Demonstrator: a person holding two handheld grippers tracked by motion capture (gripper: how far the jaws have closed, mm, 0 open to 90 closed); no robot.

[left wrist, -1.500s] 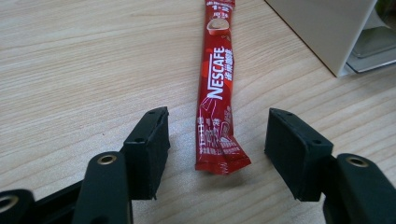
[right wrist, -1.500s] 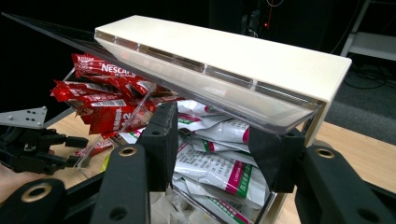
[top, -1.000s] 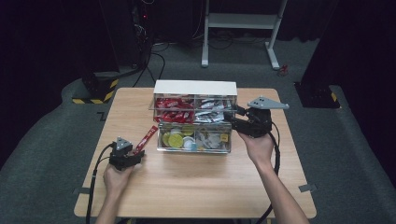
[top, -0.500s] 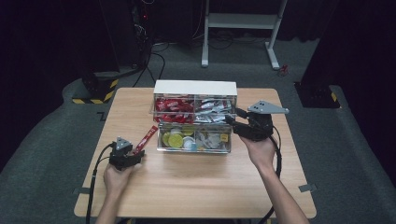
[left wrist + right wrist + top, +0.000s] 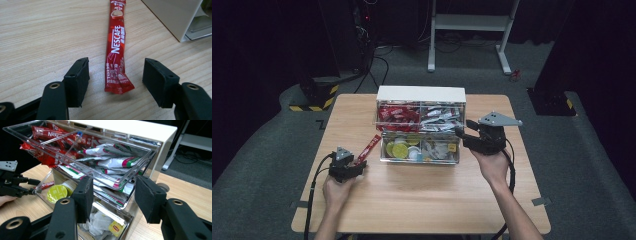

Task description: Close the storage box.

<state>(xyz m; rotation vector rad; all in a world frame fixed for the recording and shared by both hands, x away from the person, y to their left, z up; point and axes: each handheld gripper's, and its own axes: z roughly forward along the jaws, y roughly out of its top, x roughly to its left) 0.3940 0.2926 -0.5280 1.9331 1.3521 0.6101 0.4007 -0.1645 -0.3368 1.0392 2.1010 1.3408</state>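
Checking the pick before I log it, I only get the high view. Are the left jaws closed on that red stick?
Observer: No. In the left gripper view the left gripper stands open, the Nescafe stick flat on the table between its jaws, untouched.
Operator: And the right one?
Observer: The right gripper is open too, jaws either side of the upper clear drawer front corner.
Operator: What's in that corner?
Observer: White sachets with red and green print.

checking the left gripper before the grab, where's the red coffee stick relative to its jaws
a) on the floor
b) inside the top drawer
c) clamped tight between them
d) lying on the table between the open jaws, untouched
d: in the left gripper view the red coffee stick lies flat on the table, with gaps to both jaws of the left gripper.
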